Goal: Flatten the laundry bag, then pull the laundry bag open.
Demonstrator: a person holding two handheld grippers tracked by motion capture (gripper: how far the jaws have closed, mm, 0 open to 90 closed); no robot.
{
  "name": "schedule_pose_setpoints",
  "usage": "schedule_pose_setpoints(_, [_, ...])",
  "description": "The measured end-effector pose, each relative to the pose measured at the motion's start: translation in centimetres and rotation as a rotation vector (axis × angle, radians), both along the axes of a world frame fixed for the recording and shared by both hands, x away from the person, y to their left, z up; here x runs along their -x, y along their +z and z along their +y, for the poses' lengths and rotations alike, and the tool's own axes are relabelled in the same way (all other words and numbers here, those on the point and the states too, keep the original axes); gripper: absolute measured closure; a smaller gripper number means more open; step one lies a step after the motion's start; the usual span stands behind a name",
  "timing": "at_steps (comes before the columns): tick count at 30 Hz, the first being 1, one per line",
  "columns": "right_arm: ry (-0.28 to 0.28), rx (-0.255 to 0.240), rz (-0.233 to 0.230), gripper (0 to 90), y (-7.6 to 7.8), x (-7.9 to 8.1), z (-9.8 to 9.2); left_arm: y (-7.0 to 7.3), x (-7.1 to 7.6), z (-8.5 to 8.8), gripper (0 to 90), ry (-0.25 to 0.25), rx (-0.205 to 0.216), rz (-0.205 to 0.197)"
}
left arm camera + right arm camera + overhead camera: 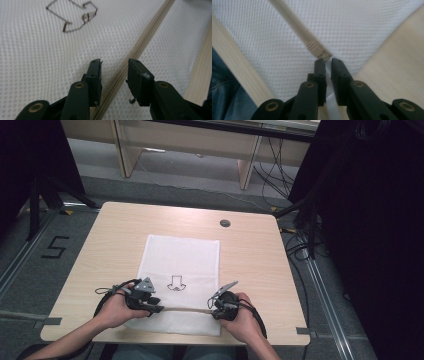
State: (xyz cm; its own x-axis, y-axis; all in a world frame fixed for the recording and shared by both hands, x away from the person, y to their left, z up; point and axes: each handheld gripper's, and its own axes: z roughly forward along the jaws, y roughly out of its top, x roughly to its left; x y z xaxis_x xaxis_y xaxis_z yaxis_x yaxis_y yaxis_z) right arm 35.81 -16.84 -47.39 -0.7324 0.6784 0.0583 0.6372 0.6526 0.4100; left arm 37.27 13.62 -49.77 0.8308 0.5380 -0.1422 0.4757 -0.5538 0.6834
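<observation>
A white mesh cloth lies flat on the table, with a brown arrow outline drawn on it and a beige stripe across its near end. My left gripper rests at the stripe's left part. In the left gripper view the left gripper is open, its jaws either side of the stripe, with the arrow beyond. My right gripper is at the cloth's right edge. There the right gripper is closed to a thin gap on the cloth's edge, where the stripe ends.
The wooden table has a round cable hole at the back. Its near edge runs just behind the cloth, with blue fabric below it. Cables and stands are on the floor to the right, and a taped 5 to the left.
</observation>
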Motion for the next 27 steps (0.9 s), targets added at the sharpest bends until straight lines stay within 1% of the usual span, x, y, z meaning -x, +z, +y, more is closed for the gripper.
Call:
schedule_pose_setpoints(1, [-0.030, -0.025, -0.040, 78.6, 0.5, -0.1, -0.4, 0.3, 0.0, -0.1, 58.2, 0.000, 0.034, -0.025])
schedule_pose_setpoints(2, [-0.030, -0.025, -0.040, 78.6, 0.5, -0.1, -0.4, 0.3, 0.0, -0.1, 56.4, 0.000, 0.034, -0.025])
schedule_pose_setpoints(3, [-0.037, -0.035, -0.060, 77.0, 0.7, -0.2, -0.6, 0.4, -0.1, 0.0, 56.4, -0.009, 0.032, -0.048])
schedule_pose_setpoints(4, [-0.043, -0.036, -0.078, 75.2, 0.8, -0.3, -0.9, 0.5, -0.1, 0.0, 54.5, -0.029, 0.029, -0.060])
schedule_pose_setpoints(5, [-0.069, -0.048, -0.067, 72.8, 0.7, -0.4, -1.3, 0.4, 0.0, -0.3, 51.6, -0.012, 0.059, -0.057])
schedule_pose_setpoints(6, [-0.079, -0.052, -0.066, 71.5, 0.7, -0.4, -1.5, 0.3, 0.0, -0.4, 50.4, -0.015, 0.072, -0.058])
schedule_pose_setpoints(7, [-0.094, -0.055, -0.061, 70.3, 0.7, -0.4, -1.7, 0.3, 0.0, -0.4, 49.2, -0.015, 0.072, -0.058])
schedule_pose_setpoints(8, [-0.094, -0.062, -0.064, 69.4, 0.6, -0.5, -1.8, 0.2, 0.1, -0.6, 48.0, -0.016, 0.089, -0.046])
schedule_pose_setpoints(9, [-0.094, -0.062, -0.064, 69.4, 0.6, -0.5, -1.8, 0.2, 0.1, -0.6, 46.3, -0.016, 0.089, -0.046])
schedule_pose_setpoints(10, [-0.086, -0.060, -0.080, 68.8, 0.6, -0.6, -2.1, 0.3, 0.0, -0.6, 46.3, -0.028, 0.081, -0.052])
schedule_pose_setpoints(11, [-0.117, -0.066, -0.072, 68.3, 0.7, -0.5, -2.1, 0.2, 0.0, -0.7, 44.3, -0.024, 0.092, -0.045])
schedule_pose_setpoints(12, [-0.103, -0.066, -0.090, 67.7, 0.7, -0.7, -2.4, 0.2, 0.1, -0.7, 42.0, -0.023, 0.093, -0.045])
schedule_pose_setpoints(13, [-0.111, -0.064, -0.094, 67.4, 0.7, -0.8, -2.5, 0.2, 0.1, -0.7, 41.0, -0.016, 0.105, -0.041])
schedule_pose_setpoints(14, [-0.111, -0.064, -0.094, 67.4, 0.7, -0.8, -2.5, 0.2, 0.1, -0.7, 41.4, -0.016, 0.105, -0.041])
schedule_pose_setpoints(15, [-0.121, -0.066, -0.087, 67.1, 0.7, -0.9, -2.5, 0.1, 0.2, -0.6, 41.4, -0.001, 0.119, -0.028])
schedule_pose_setpoints(16, [-0.127, -0.064, -0.076, 66.9, 0.8, -0.9, -2.6, 0.0, 0.3, -0.5, 43.0, -0.004, 0.116, -0.028])
schedule_pose_setpoints(17, [-0.120, -0.064, -0.090, 66.7, 0.7, -1.1, -2.6, 0.0, 0.3, -0.5, 44.2, -0.018, 0.116, -0.039])
schedule_pose_setpoints(18, [-0.131, -0.068, -0.078, 66.2, 0.9, -1.2, -2.6, 0.0, 0.5, -0.4, 45.0, -0.012, 0.105, -0.040])
schedule_pose_setpoints(19, [-0.124, -0.071, -0.097, 66.0, 0.9, -1.4, -2.6, 0.2, 0.6, -0.4, 46.1, -0.020, 0.094, -0.063])
schedule_pose_setpoints(20, [-0.121, -0.074, -0.093, 65.9, 0.9, -1.5, -2.6, 0.3, 0.7, -0.5, 47.3, -0.026, 0.106, -0.077])
schedule_pose_setpoints(21, [-0.131, -0.075, -0.080, 65.8, 0.9, -1.5, -2.6, 0.6, 0.7, -0.4, 48.6, -0.039, 0.101, -0.108])
schedule_pose_setpoints(22, [-0.123, -0.073, -0.062, 65.9, 0.8, -1.6, -2.5, 0.8, 0.8, -0.5, 50.5, -0.022, 0.120, -0.109])
schedule_pose_setpoints(23, [-0.123, -0.073, -0.062, 65.9, 0.8, -1.6, -2.5, 0.8, 0.8, -0.5, 51.4, -0.022, 0.120, -0.109])
schedule_pose_setpoints(24, [-0.117, -0.070, -0.062, 66.6, 0.6, -1.7, -2.4, 0.8, 0.9, -0.7, 52.4, -0.035, 0.112, -0.112])
schedule_pose_setpoints(25, [-0.116, -0.068, -0.056, 67.3, 0.6, -1.7, -2.4, 0.8, 0.8, -0.9, 53.6, -0.051, 0.101, -0.124])
schedule_pose_setpoints(26, [-0.099, -0.066, -0.067, 68.4, 0.5, -1.9, -2.4, 0.7, 0.9, -1.1, 54.6, -0.047, 0.099, -0.115])
schedule_pose_setpoints(27, [-0.098, -0.063, -0.063, 70.5, 0.6, -1.9, -2.3, 0.7, 0.8, -1.2, 55.9, -0.053, 0.098, -0.119])
